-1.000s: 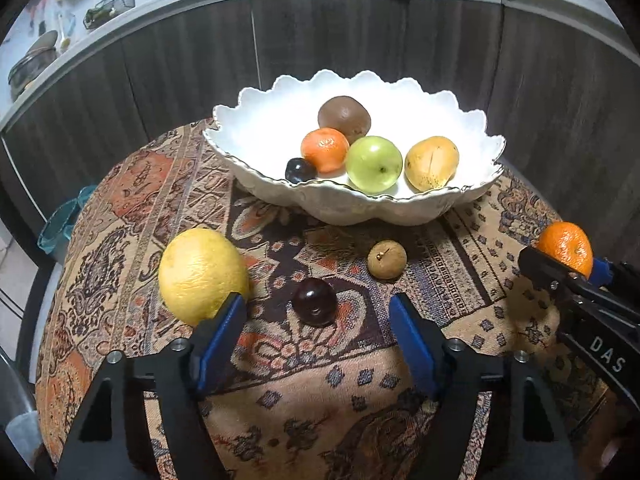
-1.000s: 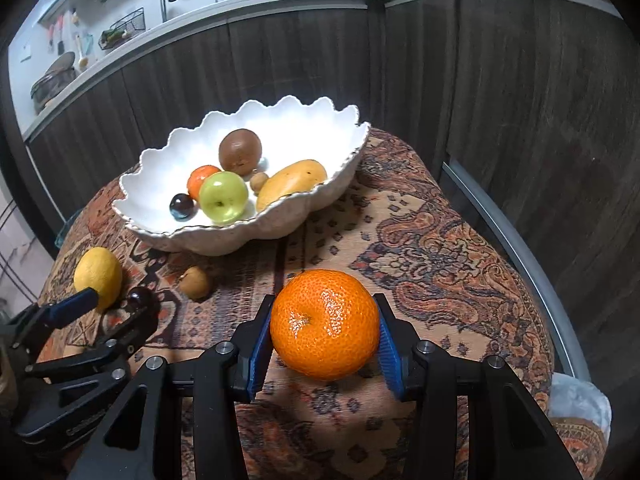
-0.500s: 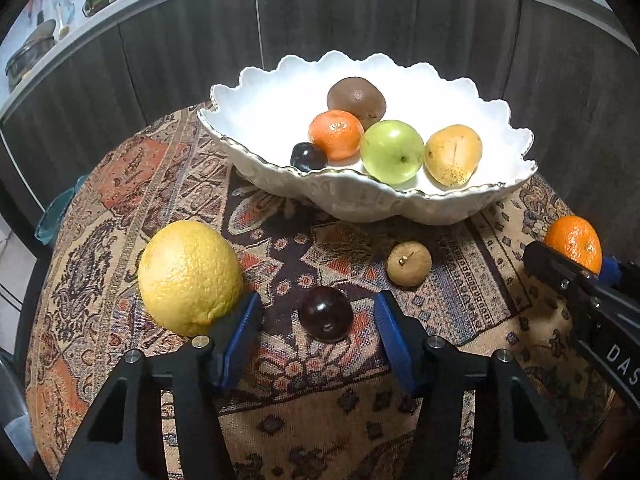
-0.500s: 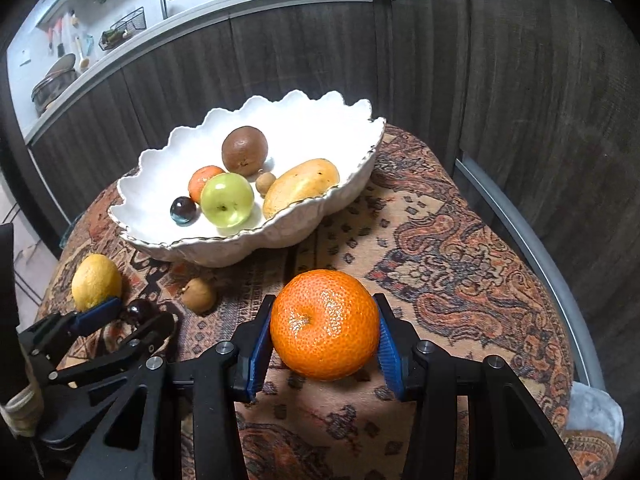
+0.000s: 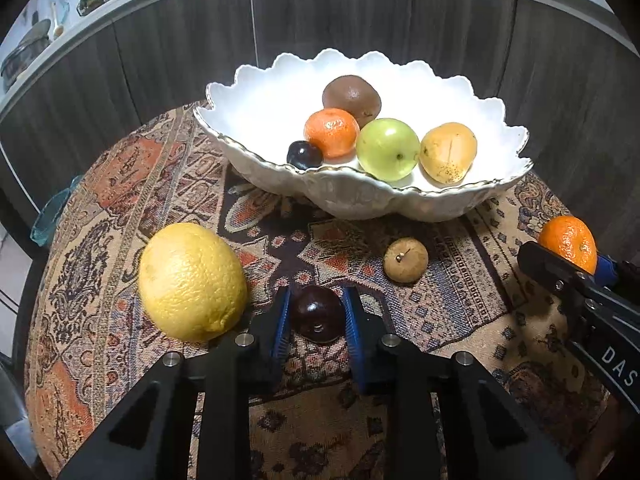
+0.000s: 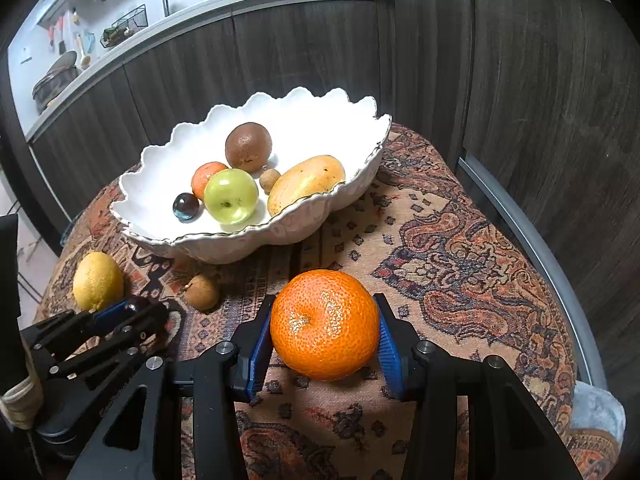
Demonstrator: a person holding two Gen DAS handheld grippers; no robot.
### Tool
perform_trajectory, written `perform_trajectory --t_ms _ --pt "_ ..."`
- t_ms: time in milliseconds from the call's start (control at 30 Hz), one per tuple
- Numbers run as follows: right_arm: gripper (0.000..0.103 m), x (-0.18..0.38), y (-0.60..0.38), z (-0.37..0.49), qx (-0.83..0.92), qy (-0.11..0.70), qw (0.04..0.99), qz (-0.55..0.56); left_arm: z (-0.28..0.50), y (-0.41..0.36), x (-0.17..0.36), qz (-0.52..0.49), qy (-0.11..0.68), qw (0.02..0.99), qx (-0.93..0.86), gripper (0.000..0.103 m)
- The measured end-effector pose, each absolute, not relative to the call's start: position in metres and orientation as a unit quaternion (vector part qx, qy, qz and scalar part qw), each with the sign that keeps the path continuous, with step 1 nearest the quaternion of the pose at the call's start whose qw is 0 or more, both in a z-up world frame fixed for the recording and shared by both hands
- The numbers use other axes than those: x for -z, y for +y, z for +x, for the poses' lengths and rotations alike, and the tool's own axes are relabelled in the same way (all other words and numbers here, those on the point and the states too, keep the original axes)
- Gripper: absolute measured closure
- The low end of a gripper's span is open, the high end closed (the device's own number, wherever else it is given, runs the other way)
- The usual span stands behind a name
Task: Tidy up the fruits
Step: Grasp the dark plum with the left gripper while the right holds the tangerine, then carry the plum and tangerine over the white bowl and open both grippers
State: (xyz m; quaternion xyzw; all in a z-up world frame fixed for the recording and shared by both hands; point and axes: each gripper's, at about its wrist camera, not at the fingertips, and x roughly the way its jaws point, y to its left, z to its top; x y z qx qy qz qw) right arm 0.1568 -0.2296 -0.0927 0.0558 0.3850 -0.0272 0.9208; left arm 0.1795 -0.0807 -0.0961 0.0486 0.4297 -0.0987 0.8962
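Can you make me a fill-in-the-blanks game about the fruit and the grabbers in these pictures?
1. The right gripper is shut on an ____.
2. The left gripper has its blue fingers on either side of a dark ____.
3. The green apple sits inside the white ____.
4. The big yellow lemon lies on the patterned ____.

Missing words: orange; plum; bowl; cloth

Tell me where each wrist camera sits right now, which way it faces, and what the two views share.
Left wrist: low over the patterned cloth, facing the white bowl; left gripper closed around the dark plum, right gripper at the right edge.
Right wrist: further right, facing the bowl; right gripper clamps the orange, left gripper at lower left.
Shared: bowl, lemon, small brown fruit, orange.
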Motion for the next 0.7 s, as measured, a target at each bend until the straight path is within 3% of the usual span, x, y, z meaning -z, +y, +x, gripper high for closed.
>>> perform_trajectory --t_ms 700 --pt "0.056 0.044 -0.217 0.147 0.019 0.339 0.94 0.037 0.171 -0.068 0.025 0.045 0.356 0.927 0.106 0.077"
